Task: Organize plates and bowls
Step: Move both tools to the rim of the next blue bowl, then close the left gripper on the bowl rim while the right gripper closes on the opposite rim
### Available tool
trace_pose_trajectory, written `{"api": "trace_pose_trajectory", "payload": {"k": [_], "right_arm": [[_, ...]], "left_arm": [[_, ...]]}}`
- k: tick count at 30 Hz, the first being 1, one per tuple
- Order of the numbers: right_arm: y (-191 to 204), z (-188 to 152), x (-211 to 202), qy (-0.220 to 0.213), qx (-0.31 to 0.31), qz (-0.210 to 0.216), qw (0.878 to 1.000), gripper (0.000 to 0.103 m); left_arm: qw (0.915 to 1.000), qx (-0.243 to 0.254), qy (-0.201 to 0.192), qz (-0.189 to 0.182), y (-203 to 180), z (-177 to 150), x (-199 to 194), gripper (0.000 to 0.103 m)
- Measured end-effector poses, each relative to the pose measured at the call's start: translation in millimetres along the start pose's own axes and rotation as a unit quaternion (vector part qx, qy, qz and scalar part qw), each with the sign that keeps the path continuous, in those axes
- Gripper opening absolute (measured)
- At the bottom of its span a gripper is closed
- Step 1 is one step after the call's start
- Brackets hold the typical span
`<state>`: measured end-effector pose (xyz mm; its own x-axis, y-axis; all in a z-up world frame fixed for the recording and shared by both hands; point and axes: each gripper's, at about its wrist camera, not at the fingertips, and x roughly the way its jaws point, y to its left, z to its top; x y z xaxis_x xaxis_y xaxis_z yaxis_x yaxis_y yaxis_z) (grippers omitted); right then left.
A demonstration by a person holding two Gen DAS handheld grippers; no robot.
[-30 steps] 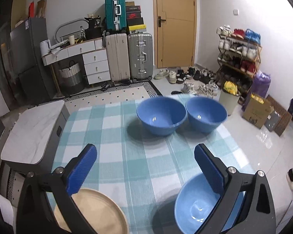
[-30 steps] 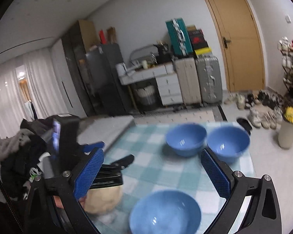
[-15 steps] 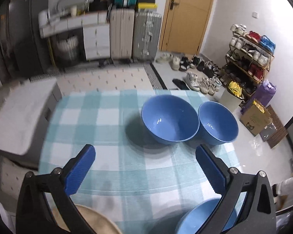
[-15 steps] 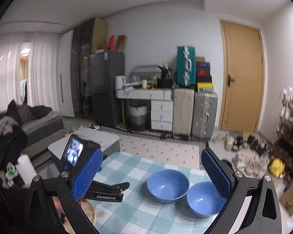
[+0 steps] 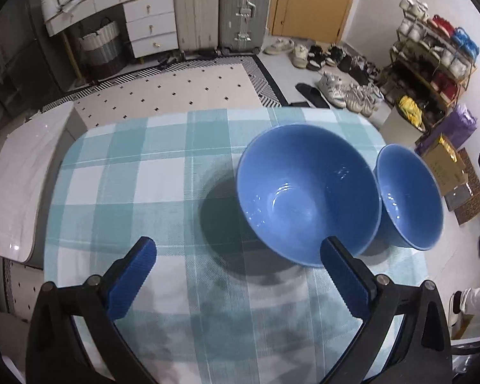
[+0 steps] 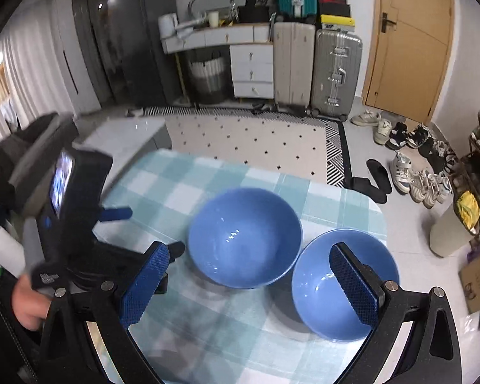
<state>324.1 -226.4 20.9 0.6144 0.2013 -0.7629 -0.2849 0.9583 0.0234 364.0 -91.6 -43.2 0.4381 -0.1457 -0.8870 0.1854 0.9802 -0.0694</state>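
Two blue bowls stand side by side on the teal checked tablecloth (image 5: 118, 192). In the left wrist view the nearer bowl (image 5: 307, 192) is just ahead of my open, empty left gripper (image 5: 236, 275), whose right finger overlaps its near rim; the second bowl (image 5: 409, 198) is to its right. In the right wrist view my right gripper (image 6: 249, 281) is open and empty above both bowls: the left bowl (image 6: 244, 236) lies between the fingers and the right bowl (image 6: 329, 291) under the right finger. The left gripper's body (image 6: 64, 224) shows at the left.
The table's far edge (image 5: 227, 112) drops to a dotted rug. A white side table (image 5: 22, 166) stands at the left. Suitcases (image 5: 220, 6), drawers, a door and a shoe rack (image 5: 432, 60) line the room beyond.
Both grippers have moved forward and tilted down toward the two far bowls. The third blue bowl and the beige plate near the table's front have left both views.
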Motion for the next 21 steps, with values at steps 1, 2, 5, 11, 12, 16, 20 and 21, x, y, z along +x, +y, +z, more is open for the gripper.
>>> {"api": "trace_pose_trajectory", "payload": {"k": [1,2,5,11,12,16,20,21], "right_arm": [[-4,-3,10,0.005,0.004,0.002,1.000,0.102],[-7,-3,18,0.008,0.008,0.007,1.000,0.102],[-13,-11,38,0.016,0.020,0.013,1.000,0.102],[-23,-21,67,0.028,0.041,0.023,0.999,0.102],[-24,-23,70,0.031,0.042,0.022,0.998,0.102],[-27,-26,87,0.047,0.045,0.014,0.998,0.102],[-30,-27,101,0.059,0.057,0.017,0.997,0.102],[-31,-28,105,0.063,0.060,0.018,0.996,0.102]], "left_arm": [[1.0000,0.001,0.003,0.001,1,2,6,0.103],[1.0000,0.004,0.006,0.000,-1,4,12,0.103],[0.9997,0.021,0.015,0.000,-6,11,27,0.100],[0.9987,0.021,0.038,-0.027,-4,18,50,0.088],[0.9985,0.019,0.041,-0.031,-4,19,53,0.086],[0.9962,0.007,0.063,-0.059,0,20,67,0.033],[0.9945,0.009,0.077,-0.070,-1,18,74,0.026],[0.9943,0.007,0.078,-0.072,-1,18,74,0.020]]}}
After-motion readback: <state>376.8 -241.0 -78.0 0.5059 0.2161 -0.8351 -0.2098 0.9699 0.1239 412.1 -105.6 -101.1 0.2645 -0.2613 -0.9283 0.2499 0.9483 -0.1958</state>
